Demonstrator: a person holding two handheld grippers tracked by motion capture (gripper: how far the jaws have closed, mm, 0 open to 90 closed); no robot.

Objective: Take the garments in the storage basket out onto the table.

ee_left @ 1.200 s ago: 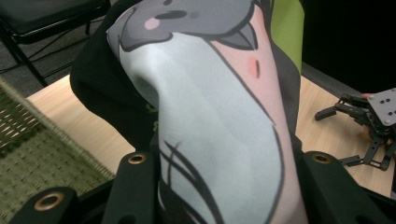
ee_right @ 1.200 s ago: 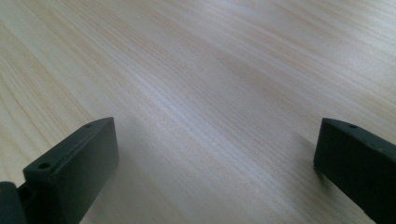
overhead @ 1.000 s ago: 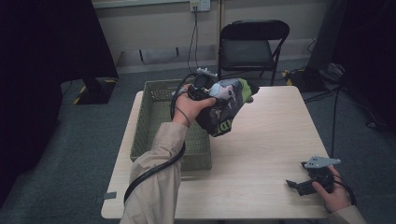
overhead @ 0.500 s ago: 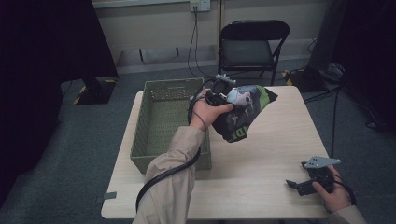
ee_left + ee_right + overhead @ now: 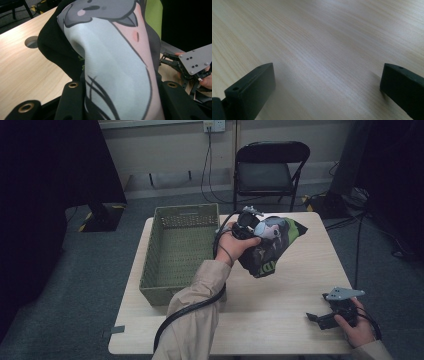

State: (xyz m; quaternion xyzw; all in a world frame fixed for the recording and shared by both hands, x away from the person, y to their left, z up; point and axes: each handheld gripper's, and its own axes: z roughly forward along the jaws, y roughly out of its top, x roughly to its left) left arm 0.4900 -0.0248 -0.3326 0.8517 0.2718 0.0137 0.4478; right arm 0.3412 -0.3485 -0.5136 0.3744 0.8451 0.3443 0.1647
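left arm: beige sleeve stretched forward, hand (image 5: 234, 245) holding the left gripper (image 5: 248, 222) raised over the far half of the light wooden table (image 5: 280, 300), jaws clamped on a printed soft bag (image 5: 112, 57) | right hand (image 5: 357, 327): at the table's near right corner, right gripper (image 5: 327, 85) low over the wood, jaws spread wide

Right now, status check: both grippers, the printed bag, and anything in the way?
Left gripper shut on printed bag, held above the table right of the green basket. Right gripper open, low at the table's near right corner. Nothing in the way.
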